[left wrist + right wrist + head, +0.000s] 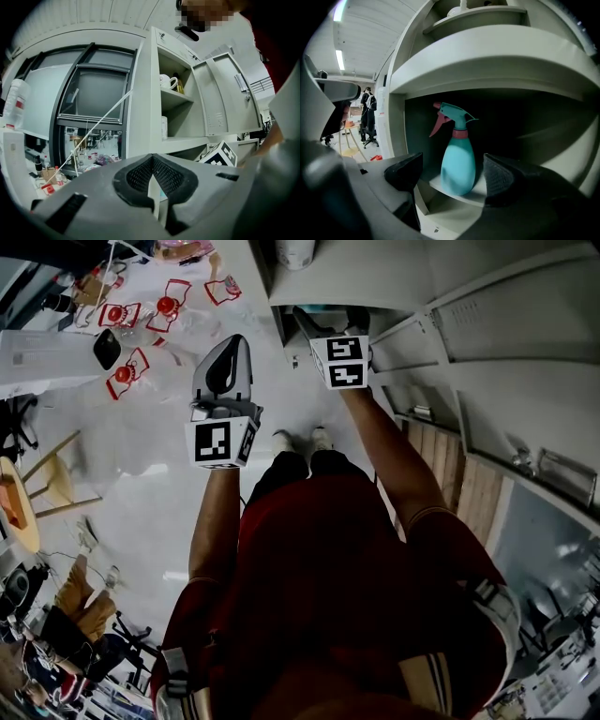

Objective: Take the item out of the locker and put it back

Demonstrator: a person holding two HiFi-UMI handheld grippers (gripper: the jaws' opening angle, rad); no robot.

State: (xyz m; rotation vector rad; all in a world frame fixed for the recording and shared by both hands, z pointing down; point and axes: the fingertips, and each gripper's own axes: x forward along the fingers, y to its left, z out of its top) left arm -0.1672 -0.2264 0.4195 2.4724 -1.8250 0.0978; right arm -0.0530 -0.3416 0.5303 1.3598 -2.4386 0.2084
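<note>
Teal spray bottle (458, 164) stands upright on a shelf (437, 183) inside the locker (396, 126), near the shelf's front edge, with its trigger pointing left. My right claw (452, 173) is spread wide just in front of it, one pad to each side, and touches nothing. To grip it well, I would push straight in until the pads flank the broad belly below the neck. Then I would close squarely so it neither tips nor slides, keeping clear of the shelf above. My left claw (152, 180) is pressed together, empty, out to the left of the locker.
</note>
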